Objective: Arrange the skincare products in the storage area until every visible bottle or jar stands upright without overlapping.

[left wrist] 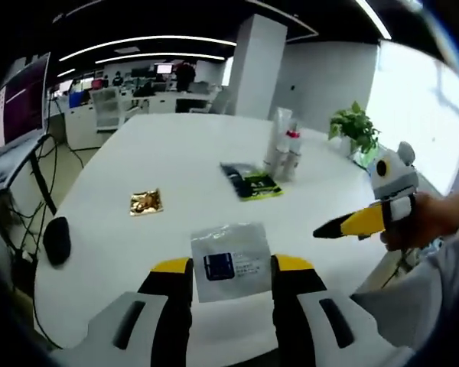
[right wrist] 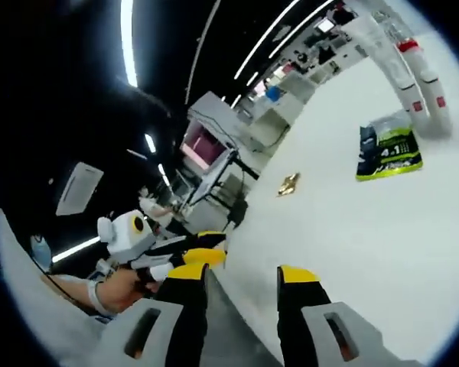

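Several white bottles and tubes (left wrist: pixel 284 149), one with a red cap, stand upright together at the far side of the white table (left wrist: pixel 176 153); they also appear in the right gripper view (right wrist: pixel 413 73). In front of them lies a black-and-green sachet pile (left wrist: pixel 250 182) (right wrist: pixel 388 153). A gold sachet (left wrist: pixel 146 202) (right wrist: pixel 288 183) lies alone to the left. A silver sachet with a blue label (left wrist: pixel 231 260) lies flat between the tips of my open left gripper (left wrist: pixel 232 264). My right gripper (right wrist: pixel 241 274) is open and holds nothing; it hovers at the table's right edge (left wrist: pixel 359 223).
A black mouse (left wrist: pixel 57 239) sits near the table's left edge. A potted plant (left wrist: pixel 356 126) stands at the far right corner. A monitor (left wrist: pixel 19 99) and cables are beside the table on the left. Office desks lie beyond.
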`<move>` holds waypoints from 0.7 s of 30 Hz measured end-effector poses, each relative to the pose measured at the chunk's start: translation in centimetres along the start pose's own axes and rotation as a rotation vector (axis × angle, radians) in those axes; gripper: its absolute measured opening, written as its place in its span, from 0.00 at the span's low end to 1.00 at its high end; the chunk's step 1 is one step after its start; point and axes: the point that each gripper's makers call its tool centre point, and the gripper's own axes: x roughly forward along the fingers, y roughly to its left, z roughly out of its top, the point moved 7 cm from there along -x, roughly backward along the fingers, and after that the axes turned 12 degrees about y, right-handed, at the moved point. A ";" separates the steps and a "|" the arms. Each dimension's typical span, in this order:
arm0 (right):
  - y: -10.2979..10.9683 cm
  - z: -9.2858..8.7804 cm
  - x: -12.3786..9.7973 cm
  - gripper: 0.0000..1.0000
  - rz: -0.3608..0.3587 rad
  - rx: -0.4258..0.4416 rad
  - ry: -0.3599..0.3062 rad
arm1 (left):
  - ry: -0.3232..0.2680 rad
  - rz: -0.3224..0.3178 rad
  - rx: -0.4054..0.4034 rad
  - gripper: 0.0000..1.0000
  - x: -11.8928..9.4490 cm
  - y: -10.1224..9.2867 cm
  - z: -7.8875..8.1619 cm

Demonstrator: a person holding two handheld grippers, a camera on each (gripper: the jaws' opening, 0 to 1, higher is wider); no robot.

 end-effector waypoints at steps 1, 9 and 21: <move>0.0 -0.1 0.2 0.27 0.003 0.035 0.000 | -0.001 -0.004 0.019 0.37 0.0 -0.5 -0.1; -0.1 -1.7 1.2 0.14 -0.018 0.098 0.074 | 0.020 -0.082 0.121 0.37 0.4 -4.1 -1.4; 0.1 -3.3 1.0 0.00 -0.007 0.113 0.118 | 0.054 -0.188 0.273 0.37 0.8 -6.2 -2.4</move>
